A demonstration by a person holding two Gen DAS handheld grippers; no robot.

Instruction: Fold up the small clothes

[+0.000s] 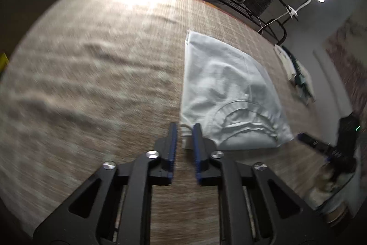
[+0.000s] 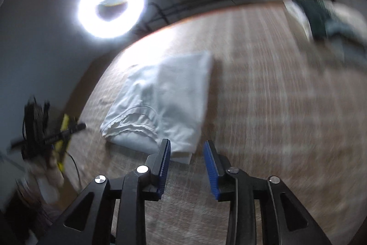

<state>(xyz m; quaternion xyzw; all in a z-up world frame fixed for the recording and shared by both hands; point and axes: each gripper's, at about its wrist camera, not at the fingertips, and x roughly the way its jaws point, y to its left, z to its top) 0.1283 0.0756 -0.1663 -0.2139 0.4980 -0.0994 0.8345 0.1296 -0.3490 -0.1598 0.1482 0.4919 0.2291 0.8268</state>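
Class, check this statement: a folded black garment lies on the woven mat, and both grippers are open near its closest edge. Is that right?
One error: the garment is white, not black, as the left wrist view shows. It lies folded on the woven mat, with the left gripper and right gripper open near its closest edge.

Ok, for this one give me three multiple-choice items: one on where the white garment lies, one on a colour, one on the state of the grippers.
1. Where is the white garment?
A. flat on the woven cloth surface
B. hanging from a gripper
C. in a basket

2. What colour are the gripper pads?
A. red
B. blue
C. yellow

3. How do the left gripper and right gripper stand?
A. both clamped on the garment
B. one holds a hanger
C. both open, pads gripping nothing

Answers: 1 A, it lies folded on the surface in both views. 2 B, ribbed blue strips line the fingers. 3 C, a gap shows between each pair of pads.
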